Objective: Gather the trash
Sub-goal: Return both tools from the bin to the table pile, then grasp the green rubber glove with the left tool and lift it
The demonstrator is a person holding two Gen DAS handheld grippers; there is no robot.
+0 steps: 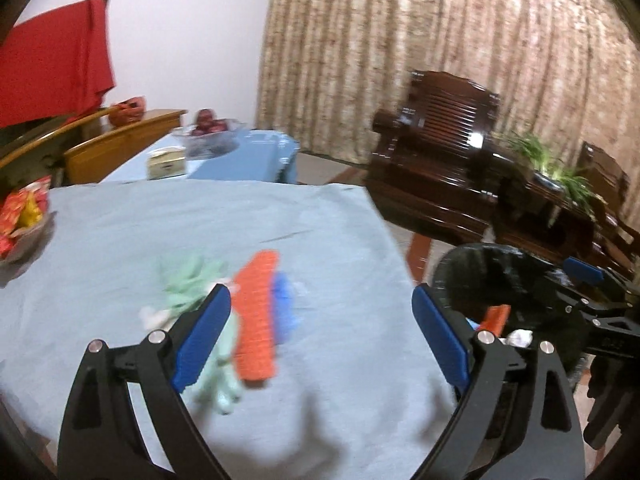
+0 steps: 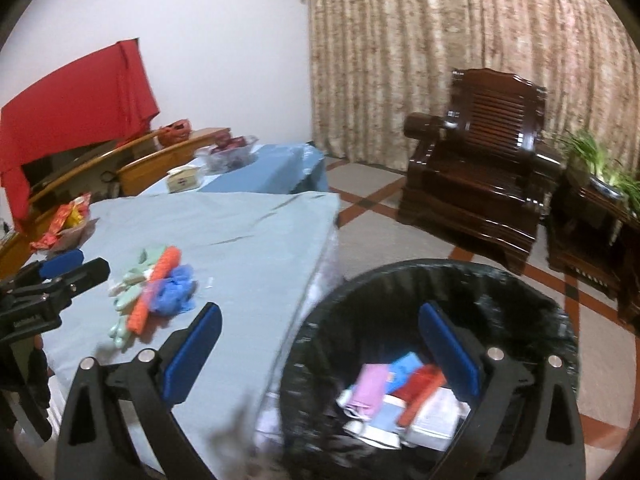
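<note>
A small pile of trash lies on the light-blue tablecloth [image 1: 160, 216]: an orange strip [image 1: 256, 320], a crumpled blue piece [image 1: 285, 304] and a mint-green glove [image 1: 188, 292]. My left gripper [image 1: 321, 297] hovers open just in front of the pile, nothing between its pads. Right of the table stands a bin lined with a black bag [image 2: 440, 276]; pink [image 2: 370, 388], red [image 2: 422, 390] and white scraps lie inside. My right gripper [image 2: 320, 309] hangs open and empty over the bin's near rim. The pile [image 2: 156, 288] and the left gripper [image 2: 90, 265] also show in the right wrist view.
A bowl of red and yellow snack packets [image 2: 64, 224] sits at the table's left edge. Behind it a second blue-covered table holds a tissue box [image 2: 183, 180] and a fruit bowl [image 1: 208, 132]. A dark wooden armchair [image 2: 480, 168] and potted plants [image 2: 600, 164] stand on the tiled floor.
</note>
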